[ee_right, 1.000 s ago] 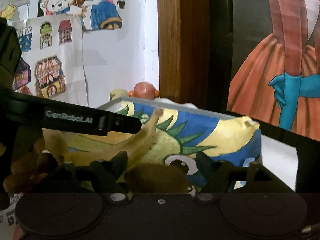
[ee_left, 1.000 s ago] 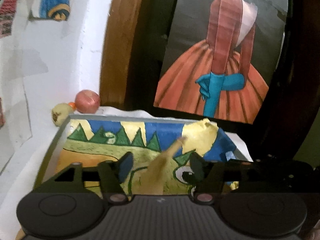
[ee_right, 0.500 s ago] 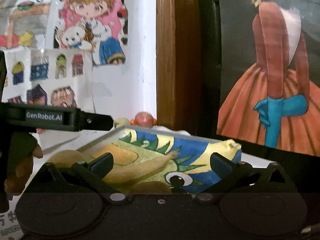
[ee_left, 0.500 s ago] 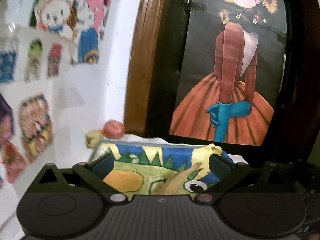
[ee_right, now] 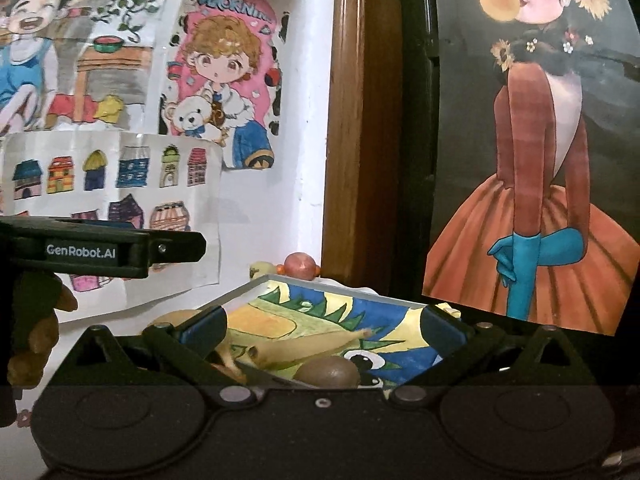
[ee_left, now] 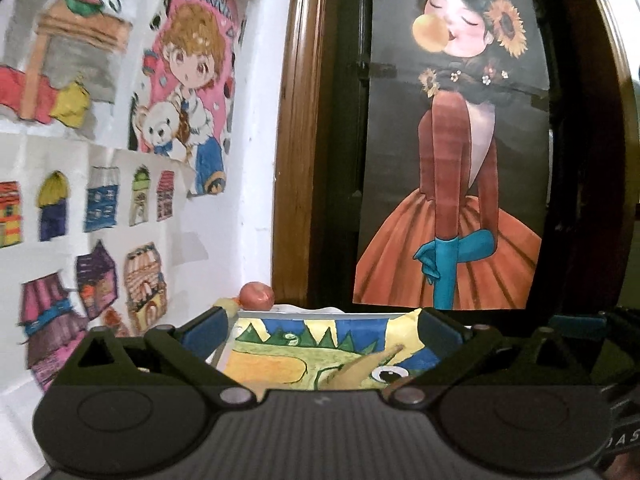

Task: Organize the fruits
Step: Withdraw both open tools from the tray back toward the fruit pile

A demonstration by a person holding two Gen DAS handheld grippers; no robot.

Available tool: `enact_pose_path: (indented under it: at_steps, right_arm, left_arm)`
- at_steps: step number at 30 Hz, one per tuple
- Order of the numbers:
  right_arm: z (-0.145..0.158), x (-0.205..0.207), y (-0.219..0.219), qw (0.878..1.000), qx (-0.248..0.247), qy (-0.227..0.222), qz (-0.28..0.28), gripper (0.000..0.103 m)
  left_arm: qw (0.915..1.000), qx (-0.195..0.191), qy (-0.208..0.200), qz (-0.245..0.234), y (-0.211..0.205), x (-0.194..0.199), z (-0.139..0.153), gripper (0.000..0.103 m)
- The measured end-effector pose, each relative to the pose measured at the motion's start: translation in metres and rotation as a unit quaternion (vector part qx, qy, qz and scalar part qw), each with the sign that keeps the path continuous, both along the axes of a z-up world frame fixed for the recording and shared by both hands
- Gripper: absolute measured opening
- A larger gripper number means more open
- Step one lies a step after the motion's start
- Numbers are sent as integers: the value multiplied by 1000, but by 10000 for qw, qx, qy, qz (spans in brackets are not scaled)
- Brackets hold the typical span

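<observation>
Two grippers hover above a tray (ee_right: 320,286) lined with a bright drawing. Left gripper (ee_left: 322,330): fingers spread wide, holding nothing. Right gripper (ee_right: 322,326): likewise spread wide and empty. A banana (ee_right: 304,350) lies in the tray, and a brown kiwi (ee_right: 328,372) sits just beside it (nearer the right gripper). Beyond the tray's far corner, by the white wall (ee_left: 256,200), rest a reddish apple (ee_right: 301,266) and a pale yellowish fruit (ee_right: 262,269).

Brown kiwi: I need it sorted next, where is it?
Right wrist view: the brown kiwi lies in the painted tray, beside the yellow banana.
</observation>
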State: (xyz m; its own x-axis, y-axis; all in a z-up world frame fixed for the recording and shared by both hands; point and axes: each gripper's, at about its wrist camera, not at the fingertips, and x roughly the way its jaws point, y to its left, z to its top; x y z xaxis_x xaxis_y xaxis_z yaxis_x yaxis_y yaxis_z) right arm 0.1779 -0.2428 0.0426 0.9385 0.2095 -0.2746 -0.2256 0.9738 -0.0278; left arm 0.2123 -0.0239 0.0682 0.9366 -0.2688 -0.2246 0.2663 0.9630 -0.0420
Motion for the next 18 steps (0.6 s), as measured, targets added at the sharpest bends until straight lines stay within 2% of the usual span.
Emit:
enact_pose_path:
  at_steps: [5, 13, 18]
  right_arm:
    - [1, -35, 4, 9999, 121, 50, -38, 102]
    - [-2, -100, 8, 9999, 128, 89, 46, 102]
    - [-10, -126, 9, 9988, 225, 431, 69, 102]
  left_arm:
    - [9997, 145, -96, 188, 7, -36, -3, 103]
    - [9990, 302, 16, 333, 24, -91, -15, 103]
    - [9990, 196, 227, 318, 35, -115, -26, 103]
